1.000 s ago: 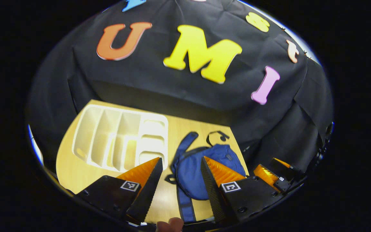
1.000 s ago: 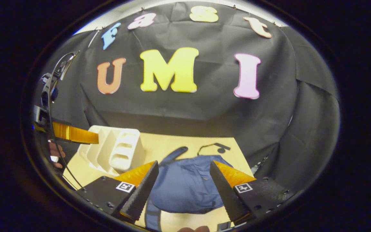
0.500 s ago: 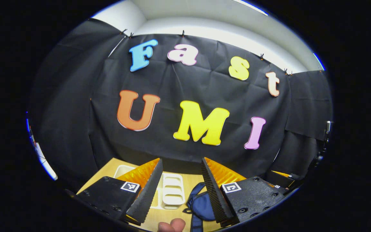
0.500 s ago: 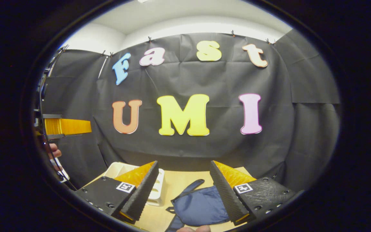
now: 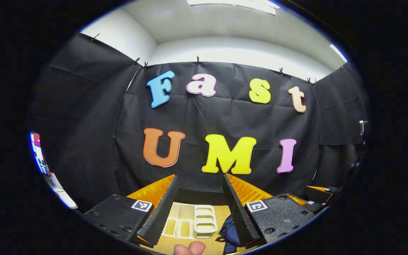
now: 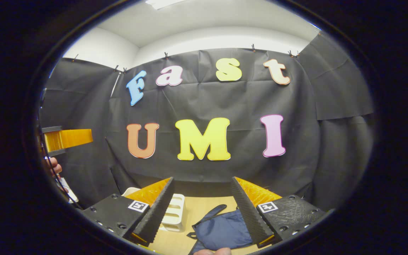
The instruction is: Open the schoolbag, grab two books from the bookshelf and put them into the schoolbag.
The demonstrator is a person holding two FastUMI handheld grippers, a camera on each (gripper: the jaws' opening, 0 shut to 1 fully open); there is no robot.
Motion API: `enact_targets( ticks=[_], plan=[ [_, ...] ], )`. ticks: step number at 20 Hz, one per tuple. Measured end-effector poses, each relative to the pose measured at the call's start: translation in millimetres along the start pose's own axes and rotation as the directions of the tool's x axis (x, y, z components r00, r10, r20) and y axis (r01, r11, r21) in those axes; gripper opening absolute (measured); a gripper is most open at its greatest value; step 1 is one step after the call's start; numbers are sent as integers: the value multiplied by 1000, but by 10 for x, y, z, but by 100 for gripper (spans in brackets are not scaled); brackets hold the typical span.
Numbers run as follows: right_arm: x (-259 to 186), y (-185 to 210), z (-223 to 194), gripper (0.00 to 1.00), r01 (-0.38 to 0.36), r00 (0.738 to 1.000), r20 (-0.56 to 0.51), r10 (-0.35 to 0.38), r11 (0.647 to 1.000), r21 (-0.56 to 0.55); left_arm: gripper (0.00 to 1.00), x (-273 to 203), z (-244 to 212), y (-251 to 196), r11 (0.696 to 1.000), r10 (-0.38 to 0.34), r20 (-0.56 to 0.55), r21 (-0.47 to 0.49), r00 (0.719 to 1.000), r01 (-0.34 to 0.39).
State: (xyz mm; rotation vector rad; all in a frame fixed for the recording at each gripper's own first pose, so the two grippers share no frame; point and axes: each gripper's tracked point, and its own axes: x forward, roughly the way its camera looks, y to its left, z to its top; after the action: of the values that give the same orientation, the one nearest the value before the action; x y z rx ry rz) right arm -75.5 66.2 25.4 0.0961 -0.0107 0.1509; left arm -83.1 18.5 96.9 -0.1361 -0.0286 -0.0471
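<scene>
both cams tilted up vs 1 s ago; table now low in frame. left gripper [image 5: 198, 207] and right gripper [image 6: 202, 209] held wide open, nothing gripped. schoolbag [image 6: 221, 232] flat beside bookshelf [image 5: 193, 225]; no books seen, task judged finished.

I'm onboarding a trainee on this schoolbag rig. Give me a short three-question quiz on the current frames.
1. True or false: the left gripper has its jaws shut on a book.
2. Which lies flat on the table? A) blue schoolbag B) red box C) lamp
3. Fill in: beside the schoolbag stands the white ____.

Key: 1 false, jaws apart and empty; 2 A; 3 bookshelf.
</scene>
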Motion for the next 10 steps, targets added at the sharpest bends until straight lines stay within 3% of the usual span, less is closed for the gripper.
enact_targets(
  ticks=[5, 6, 7, 8, 10],
  plan=[
    [19, 15, 31, 96, -20, 1000, 5, 20, 1000, 17, 82, 19, -38, -124, 996, 14, -1, 83, 1000, -14],
    [36, 11, 36, 94, -21, 1000, 4, 21, 1000, 17, 91, 8, -24, -203, 993, 17, 5, 114, 1000, -18],
    [50, 13, 28, 94, -23, 1000, 0, 23, 1000, 19, 82, 3, -16, -244, 991, 18, 5, 133, 1000, -19],
    [51, 23, 7, 95, -28, 1000, -9, 28, 999, 20, 90, -7, -14, -305, 991, 12, -4, 131, 1000, -11],
    [53, -11, 19, 94, -25, 1000, -7, 25, 1000, 13, 83, 11, -37, -325, 994, 1, -21, 108, 1000, 1]
  ],
)
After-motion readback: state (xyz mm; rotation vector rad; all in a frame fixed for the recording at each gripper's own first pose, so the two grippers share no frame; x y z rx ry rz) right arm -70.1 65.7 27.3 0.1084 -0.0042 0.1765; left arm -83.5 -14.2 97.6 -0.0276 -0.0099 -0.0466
